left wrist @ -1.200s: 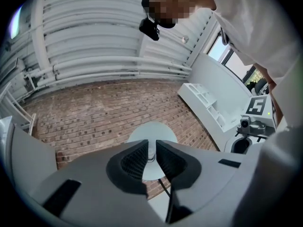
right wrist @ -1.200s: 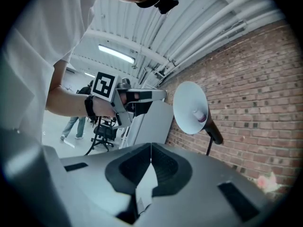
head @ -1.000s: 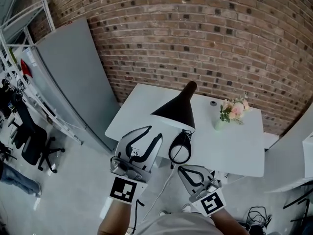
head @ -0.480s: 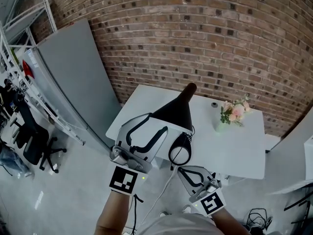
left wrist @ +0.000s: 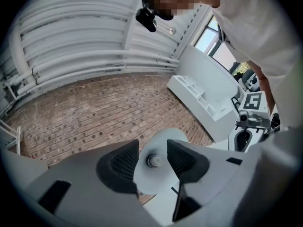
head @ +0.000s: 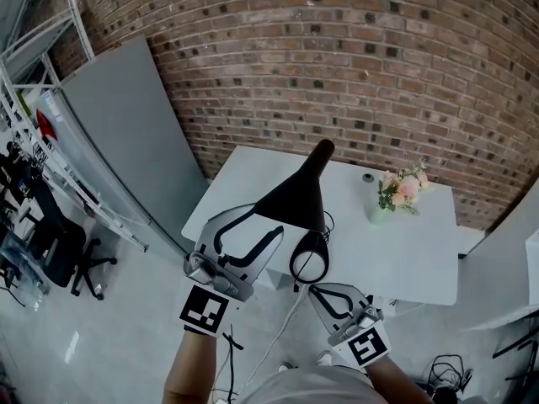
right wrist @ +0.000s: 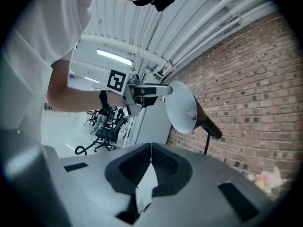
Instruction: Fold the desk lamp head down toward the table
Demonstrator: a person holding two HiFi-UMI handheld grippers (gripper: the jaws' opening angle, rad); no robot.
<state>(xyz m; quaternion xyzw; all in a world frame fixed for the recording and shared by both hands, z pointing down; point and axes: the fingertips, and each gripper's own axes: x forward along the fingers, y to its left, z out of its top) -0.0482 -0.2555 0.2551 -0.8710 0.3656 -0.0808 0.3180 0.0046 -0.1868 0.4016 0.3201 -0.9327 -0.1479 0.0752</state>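
The desk lamp stands on the white table (head: 404, 259). Its black cone shade (head: 295, 196) tilts toward me, above the round black base (head: 309, 261). My left gripper (head: 264, 224) is open at the shade's lower rim. In the left gripper view the shade's white inside (left wrist: 158, 183) and bulb (left wrist: 155, 161) show between the left gripper's (left wrist: 153, 161) spread pads, and nothing is gripped. My right gripper (head: 322, 292) hangs shut and empty below the table's near edge. In the right gripper view its jaws (right wrist: 151, 149) meet, with the shade (right wrist: 181, 108) beyond them.
A vase of pink flowers (head: 402, 190) and a small round object (head: 367, 178) sit at the table's far right. The lamp's cable (head: 282, 326) hangs off the near edge. A brick wall is behind, a grey panel (head: 126, 133) and an office chair (head: 59, 255) to the left.
The left gripper's jaws have spread wider and it has shifted slightly left by the shade's rim. The right gripper has stayed where it was.
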